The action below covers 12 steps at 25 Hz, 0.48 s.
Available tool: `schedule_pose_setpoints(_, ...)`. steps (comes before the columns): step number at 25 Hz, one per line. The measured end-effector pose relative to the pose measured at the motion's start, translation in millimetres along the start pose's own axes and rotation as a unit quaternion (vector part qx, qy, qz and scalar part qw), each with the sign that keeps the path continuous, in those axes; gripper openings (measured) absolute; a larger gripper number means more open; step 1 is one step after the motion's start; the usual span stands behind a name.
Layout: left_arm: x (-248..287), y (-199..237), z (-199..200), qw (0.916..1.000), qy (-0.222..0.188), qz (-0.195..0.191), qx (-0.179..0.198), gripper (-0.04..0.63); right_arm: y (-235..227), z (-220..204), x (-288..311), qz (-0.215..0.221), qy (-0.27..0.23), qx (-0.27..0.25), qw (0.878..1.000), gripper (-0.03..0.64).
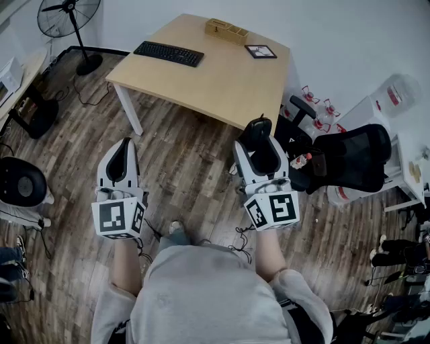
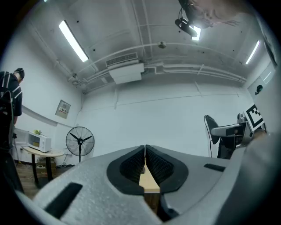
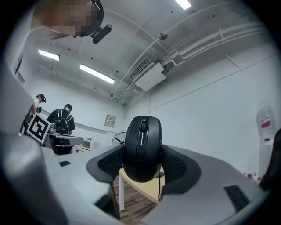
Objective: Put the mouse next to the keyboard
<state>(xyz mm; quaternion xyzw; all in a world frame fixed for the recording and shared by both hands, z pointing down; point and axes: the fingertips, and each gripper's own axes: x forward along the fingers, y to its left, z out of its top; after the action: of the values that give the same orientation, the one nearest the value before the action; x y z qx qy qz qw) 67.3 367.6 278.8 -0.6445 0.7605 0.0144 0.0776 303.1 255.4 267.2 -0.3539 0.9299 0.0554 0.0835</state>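
Note:
A black mouse (image 3: 142, 147) stands upright between the ribbed pads of my right gripper (image 3: 141, 163), which is shut on it; in the head view the mouse (image 1: 259, 129) shows at the tip of that gripper (image 1: 259, 141), short of the table's near edge. The black keyboard (image 1: 168, 53) lies at the far left of the wooden table (image 1: 201, 84). My left gripper (image 1: 119, 163) hangs over the floor, left of the table, shut with nothing in it; in the left gripper view its pads (image 2: 154, 165) meet at a thin line.
On the table's far side lie a wooden box (image 1: 226, 30) and a small framed tile (image 1: 261, 51). A black office chair (image 1: 342, 158) stands right of the table, a standing fan (image 1: 70, 20) at the far left. Cables trail on the wooden floor.

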Motion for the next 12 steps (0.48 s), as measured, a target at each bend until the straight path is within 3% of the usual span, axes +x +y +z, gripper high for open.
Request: schedule_pose_setpoints(12, 16.4, 5.0, -3.2, 1.0000, 0.003, -0.006, -0.001, 0.014, -10.8, -1.5, 11.3, -0.015, -0.001, 0.000, 1.000, 0.250)
